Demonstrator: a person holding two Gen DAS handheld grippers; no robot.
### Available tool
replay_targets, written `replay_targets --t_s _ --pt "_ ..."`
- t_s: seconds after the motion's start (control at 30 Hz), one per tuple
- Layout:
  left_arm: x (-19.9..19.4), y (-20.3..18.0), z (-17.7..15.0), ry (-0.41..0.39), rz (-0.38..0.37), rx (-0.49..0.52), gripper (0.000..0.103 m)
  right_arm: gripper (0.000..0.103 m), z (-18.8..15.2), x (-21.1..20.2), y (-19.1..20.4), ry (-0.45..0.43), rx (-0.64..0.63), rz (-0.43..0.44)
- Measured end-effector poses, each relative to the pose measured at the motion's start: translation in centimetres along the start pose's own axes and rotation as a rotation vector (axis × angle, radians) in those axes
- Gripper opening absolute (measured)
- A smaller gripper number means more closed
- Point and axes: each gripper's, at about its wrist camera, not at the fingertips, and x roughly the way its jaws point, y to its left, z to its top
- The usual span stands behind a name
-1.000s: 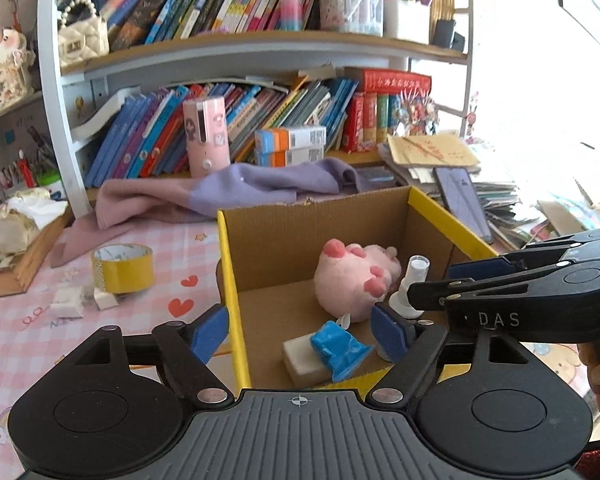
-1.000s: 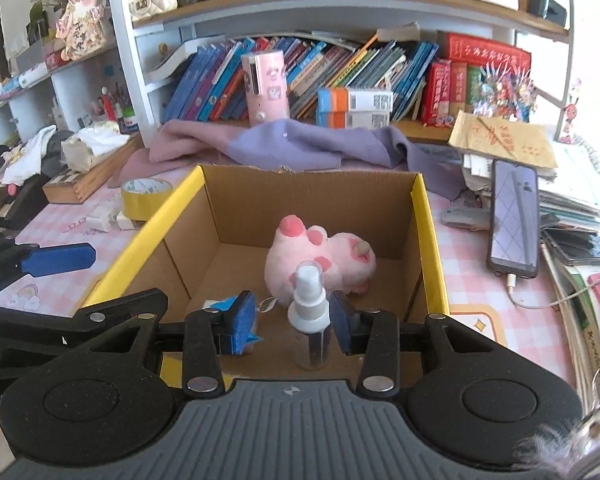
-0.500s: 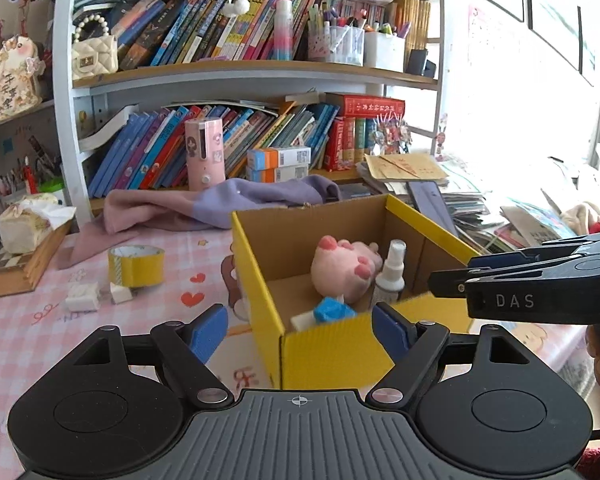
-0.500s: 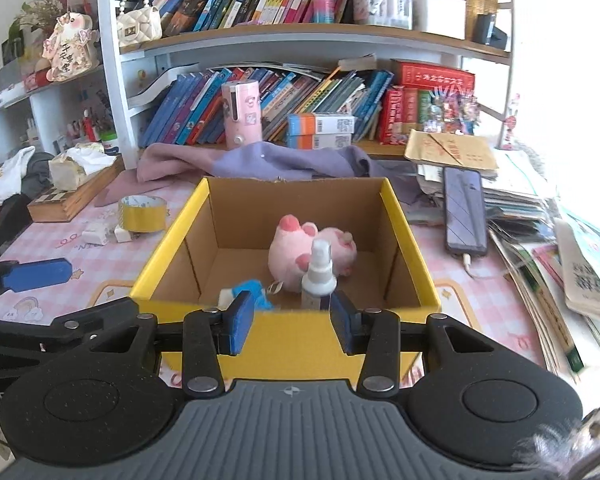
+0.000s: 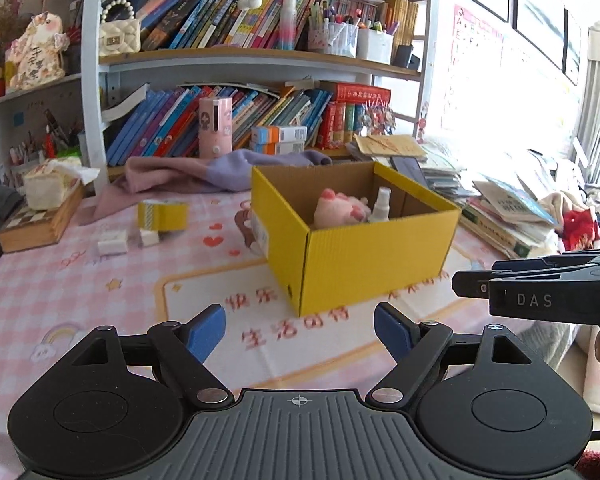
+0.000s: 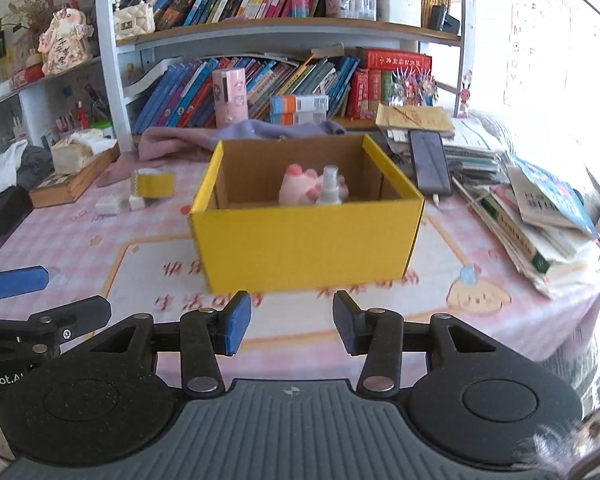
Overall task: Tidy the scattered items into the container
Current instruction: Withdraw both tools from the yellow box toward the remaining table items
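A yellow corrugated cardboard box (image 6: 306, 246) is seen with a matt, ribbed outer face and raw brown card inside. In it, a pink plush toy (image 6: 300, 189) looks soft and fuzzy beside a clear plastic spray bottle (image 6: 329, 188). The table (image 5: 80, 296) is covered by a smooth pink checked cloth with a slight sheen. A roll of yellow tape (image 5: 162, 215) appears glossy. The black plastic left tool (image 5: 300, 330) is matt and ribbed — its blue pads (image 5: 206, 330) look rubbery — with bright metal rivets.
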Motion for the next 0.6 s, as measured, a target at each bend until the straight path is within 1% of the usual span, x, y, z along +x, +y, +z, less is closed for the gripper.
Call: replay_targets --t_s 0.07,0.2,0.33,0.5,0.57,0.6 --pt "-0.8 0.4 -0.6 0.009 0.004 0.000 0.084 0.044 -0.6 -0.5 0.8 0.008 -0.003 0.002" --pt "-1.9 1.1 -1.9 0.041 0.034 -0.006 0.084 0.045 -1.8 -1.3 2.5 0.038 -0.020 0.015" --pt "-2.7 2.1 -2.9 0.069 0.065 -0.027 0.084 0.046 -2.6 -1.6 4.1 0.069 -0.045 0.041" --pt "-3.8 3.0 -3.9 0.086 0.095 -0.043 0.085 0.050 -3.1 -1.7 5.7 0.091 -0.069 0.077" --pt "-4.1 3.5 -4.1 0.093 0.107 -0.050 0.085 0.052 -3.3 -1.7 6.4 0.101 -0.081 0.094" --pt "-4.2 3.7 -4.2 0.096 0.114 -0.053 0.088 0.053 -3.3 -1.6 6.8 0.107 -0.087 0.103"
